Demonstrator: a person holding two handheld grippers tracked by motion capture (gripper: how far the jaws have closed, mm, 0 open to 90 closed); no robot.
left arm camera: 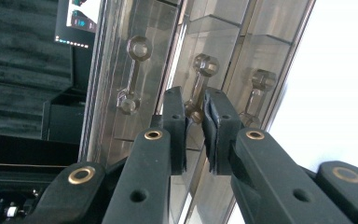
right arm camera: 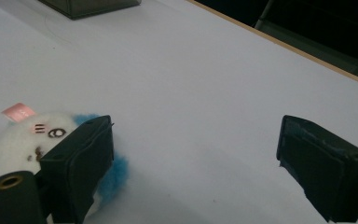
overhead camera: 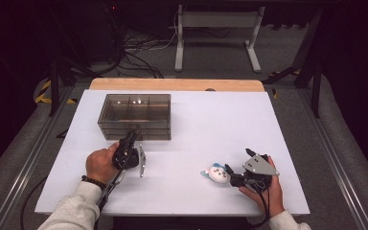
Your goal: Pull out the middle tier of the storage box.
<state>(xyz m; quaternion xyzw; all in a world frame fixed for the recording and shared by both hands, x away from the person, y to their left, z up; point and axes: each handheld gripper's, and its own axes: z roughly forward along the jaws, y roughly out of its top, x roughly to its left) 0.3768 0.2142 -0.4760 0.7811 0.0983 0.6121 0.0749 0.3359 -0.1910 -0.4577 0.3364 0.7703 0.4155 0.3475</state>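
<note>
We have the left hand-held gripper (overhead camera: 133, 134) up against the front of the smoky clear drawer box (overhead camera: 135, 115), which sits toward the far left of the white desk (overhead camera: 211, 120). In the left gripper view its jaws are nearly together around the middle drawer handle (left arm camera: 199, 88) — a slim bar with a knob at each end — though we cannot tell for certain that the pads are pressing on it. We judge the grip is placed there so the drawer can be drawn toward us. The gripper is rolled onto its side, its plate standing on edge, so its jaws can straddle the handle; the box's long axis runs across the desk, its front facing us.

The right hand-held gripper (overhead camera: 235, 176) rests near the front right of the desk, its jaws spread wide and grasping nothing. The white-and-blue plush toy (overhead camera: 216, 173) lies just beside its left jaw — outside the gap, as the right gripper view shows — with its face turned upward, likely waiting for the drawer.
</note>
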